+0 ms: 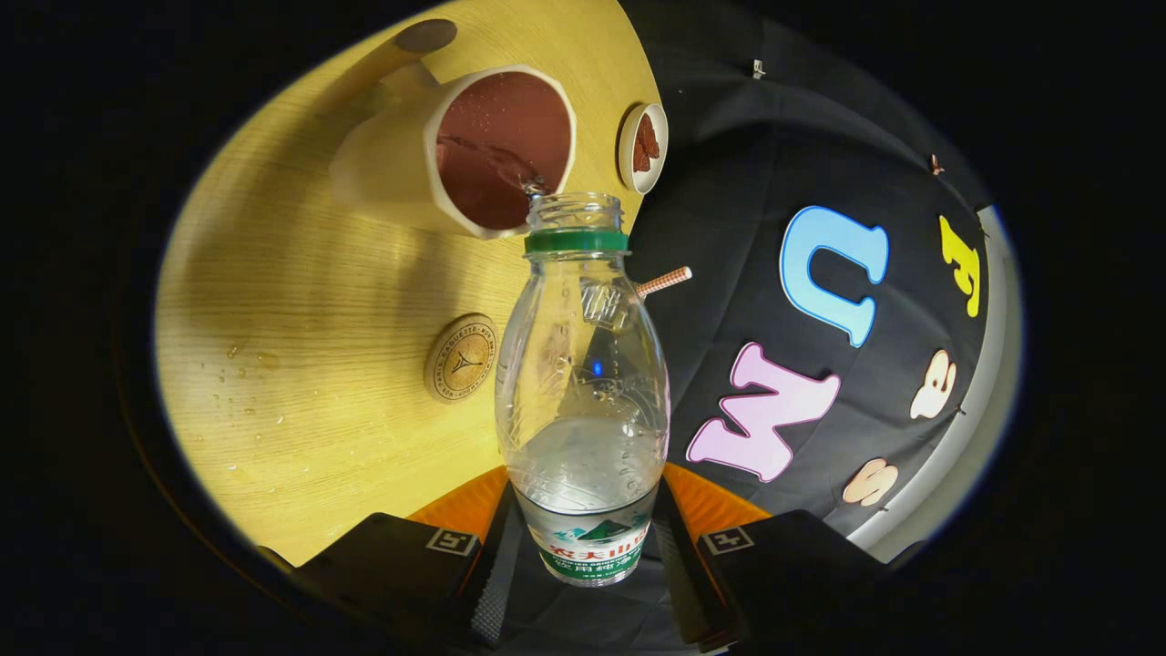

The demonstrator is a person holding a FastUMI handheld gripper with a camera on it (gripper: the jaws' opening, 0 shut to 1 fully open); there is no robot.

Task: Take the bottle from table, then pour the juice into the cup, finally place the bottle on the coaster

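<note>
Your gripper (590, 565) has the bottle (583, 392) pinched right between its two fingers, one pressing on each side of the labelled lower body, so the clamp is closed on the bottle and nothing else. The bottle runs straight out ahead of the fingers, its clear body widening just beyond them and narrowing to the green neck ring and open mouth at the far end. There's clear liquid pooled in the part of the bottle nearest your fingers, and a thin stream leaves the mouth and goes into the cup (465, 150). The cup is a pale one with a dark reddish inside, sitting on the wooden table (301, 301) just beyond the bottle's mouth, its opening facing you and the bottle's lip right at the rim. The round coaster (461, 357) lies flat on the table to the left of the bottle's body, near it but not touching, about halfway between your fingers and the cup. A small white dish (643, 148) with something reddish in it sits at the table's edge just right of the cup. A checked straw (663, 281) pokes out from behind the bottle's shoulder. A few droplets (237, 364) dot the table left of the coaster.
</note>
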